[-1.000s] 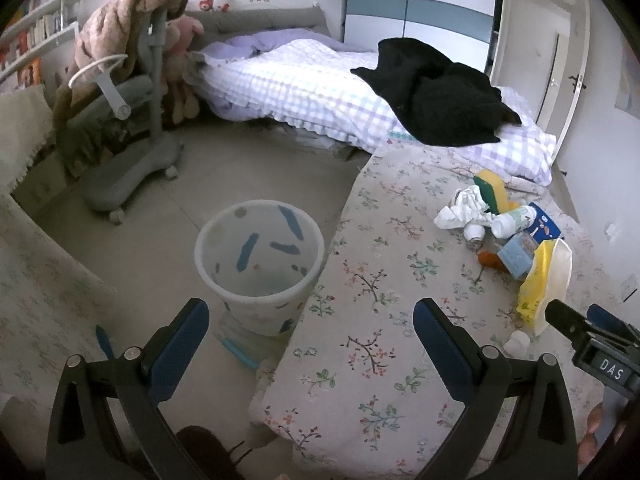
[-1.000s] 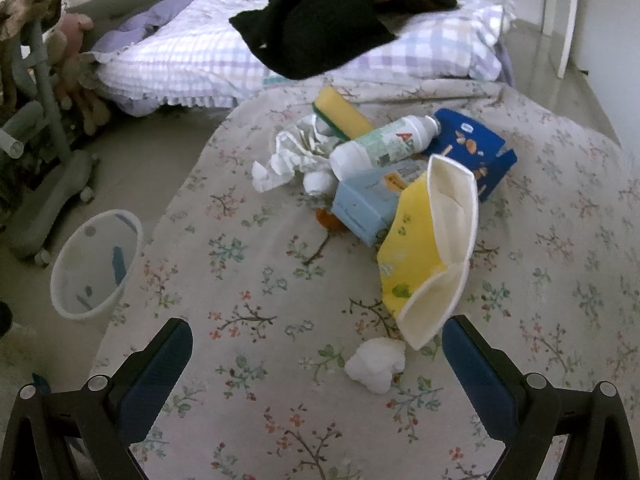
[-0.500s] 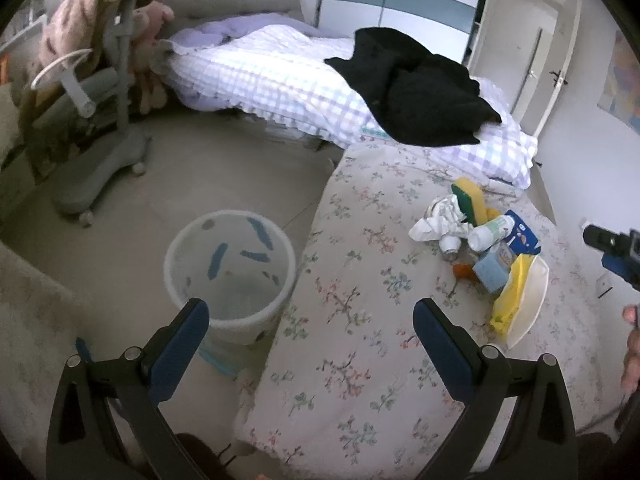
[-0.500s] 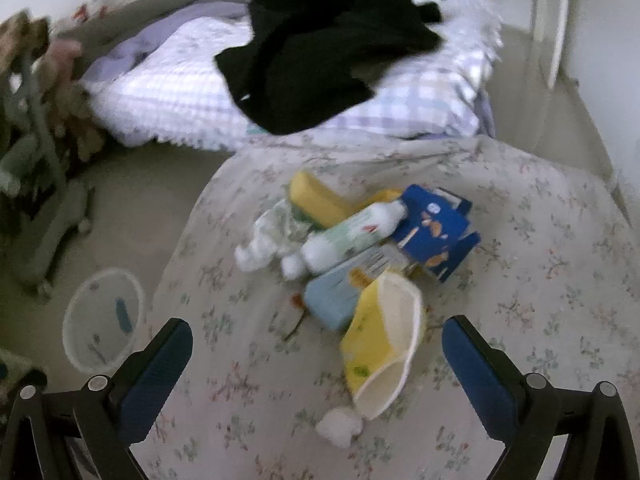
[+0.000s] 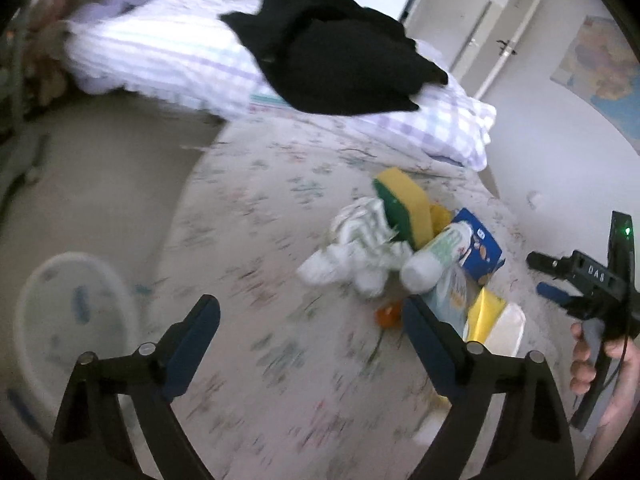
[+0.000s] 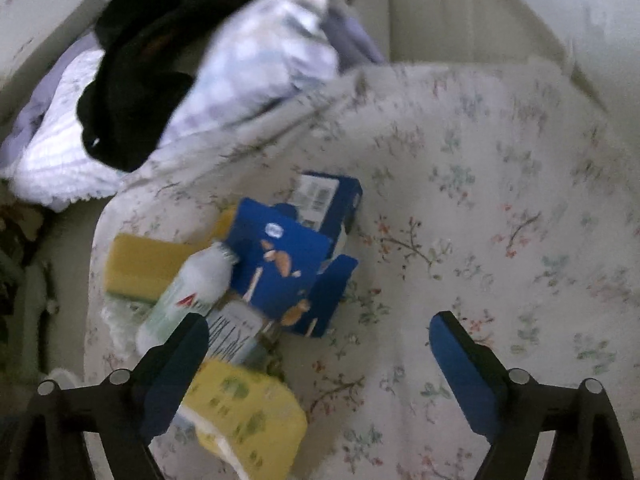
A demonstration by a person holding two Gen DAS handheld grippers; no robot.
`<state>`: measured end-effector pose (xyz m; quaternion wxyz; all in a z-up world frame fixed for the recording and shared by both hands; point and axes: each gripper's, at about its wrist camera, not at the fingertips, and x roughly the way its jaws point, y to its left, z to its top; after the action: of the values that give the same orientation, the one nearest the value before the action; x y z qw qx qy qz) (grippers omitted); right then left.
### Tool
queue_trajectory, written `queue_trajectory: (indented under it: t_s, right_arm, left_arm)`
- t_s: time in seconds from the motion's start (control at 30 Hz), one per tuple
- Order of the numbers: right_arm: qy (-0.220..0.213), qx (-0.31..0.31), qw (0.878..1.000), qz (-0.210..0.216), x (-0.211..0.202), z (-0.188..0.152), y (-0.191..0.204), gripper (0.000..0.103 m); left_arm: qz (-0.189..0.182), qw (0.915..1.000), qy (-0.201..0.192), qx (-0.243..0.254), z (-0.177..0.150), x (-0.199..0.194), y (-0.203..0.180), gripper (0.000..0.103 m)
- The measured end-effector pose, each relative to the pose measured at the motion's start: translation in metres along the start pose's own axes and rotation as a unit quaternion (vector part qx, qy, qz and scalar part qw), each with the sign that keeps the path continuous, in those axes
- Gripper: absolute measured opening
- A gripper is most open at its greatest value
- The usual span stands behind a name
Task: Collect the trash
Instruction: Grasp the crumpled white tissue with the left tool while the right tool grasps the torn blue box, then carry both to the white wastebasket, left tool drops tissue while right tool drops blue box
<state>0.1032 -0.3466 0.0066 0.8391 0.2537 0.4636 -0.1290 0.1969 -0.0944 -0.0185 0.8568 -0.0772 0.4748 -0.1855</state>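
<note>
A heap of trash lies on the floral-covered table (image 5: 260, 248): crumpled white tissue (image 5: 356, 256), a yellow-green sponge (image 5: 404, 200), a white bottle (image 5: 434, 256), a blue carton (image 5: 480, 252) and a yellow bowl (image 5: 496, 320). My left gripper (image 5: 312, 324) is open and empty, just short of the heap. My right gripper (image 6: 320, 340) is open and empty above the blue carton (image 6: 288, 264), bottle (image 6: 188, 288), sponge (image 6: 148, 264) and yellow bowl (image 6: 248, 420). The right gripper also shows in the left wrist view (image 5: 560, 284). A white bin (image 5: 68, 320) stands on the floor at left.
A bed with a checked quilt (image 5: 168, 60) and a black garment (image 5: 336, 56) lies beyond the table. A door (image 5: 480, 28) is at the back right. Bare floor (image 5: 100, 184) lies between bin and bed.
Both grippers moved forward and closer to the heap. The left view swung right, so the bin slid to the left edge. The right gripper now looks down on the carton.
</note>
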Motion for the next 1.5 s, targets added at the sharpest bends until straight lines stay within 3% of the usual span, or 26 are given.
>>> queue_trajectory:
  t_s: [0.13,0.27,0.37,0.47,0.5,0.53,0.6,0.63,0.8,1.03,1.23,1.33,1.5]
  right_arm:
    - [0.013,0.0,1.0,0.011,0.023,0.007,-0.004,0.088]
    - [0.023,0.026,0.998,0.05,0.044,0.011,-0.015,0.085]
    - [0.031,0.052,0.995,0.082,0.059,0.013,-0.025,0.083]
    - [0.048,0.071,0.99,0.115,0.074,0.01,-0.029,0.071]
    - [0.056,0.078,0.987,0.129,0.079,0.009,-0.029,0.063]
    - [0.061,0.082,0.985,0.141,0.081,0.008,-0.028,0.049]
    - [0.066,0.085,0.981,0.163,0.082,0.006,-0.025,0.04]
    - [0.06,0.081,0.981,0.164,0.078,0.008,-0.022,0.035]
    - [0.008,0.052,0.986,0.16,0.033,0.014,-0.007,0.025]
    - [-0.04,0.044,0.985,0.16,-0.012,0.013,0.004,0.024]
    - [-0.059,0.003,0.983,0.173,-0.042,0.001,0.035,0.024]
    - [-0.049,-0.013,0.98,0.194,-0.045,-0.007,0.054,0.024]
    - [0.032,-0.046,0.972,0.227,-0.016,-0.033,0.098,0.024]
  left_arm:
    - [-0.03,0.9994,0.012,-0.009,0.012,0.049,-0.006,0.076]
    - [-0.063,0.9976,0.008,-0.025,0.017,0.079,-0.005,0.071]
    - [-0.086,0.9955,0.007,-0.04,0.018,0.093,-0.002,0.059]
    - [-0.102,0.9936,0.004,-0.049,0.017,0.096,-0.001,0.043]
    - [-0.101,0.9937,0.004,-0.049,0.018,0.096,-0.002,0.037]
    - [-0.1,0.9939,0.001,-0.048,0.017,0.094,-0.001,0.032]
    - [-0.097,0.9942,-0.005,-0.045,0.018,0.089,-0.001,0.026]
    - [-0.097,0.9943,-0.009,-0.044,0.018,0.085,-0.001,0.025]
    - [-0.099,0.9941,-0.025,-0.038,0.019,0.063,0.0,0.022]
    - [-0.095,0.994,-0.04,-0.038,0.01,0.021,0.004,0.022]
    - [-0.063,0.9957,-0.053,-0.042,-0.001,-0.024,0.033,0.022]
    - [-0.044,0.9965,-0.056,-0.045,-0.008,-0.045,0.054,0.022]
    - [-0.001,0.9977,-0.043,-0.052,-0.023,-0.067,0.095,0.022]
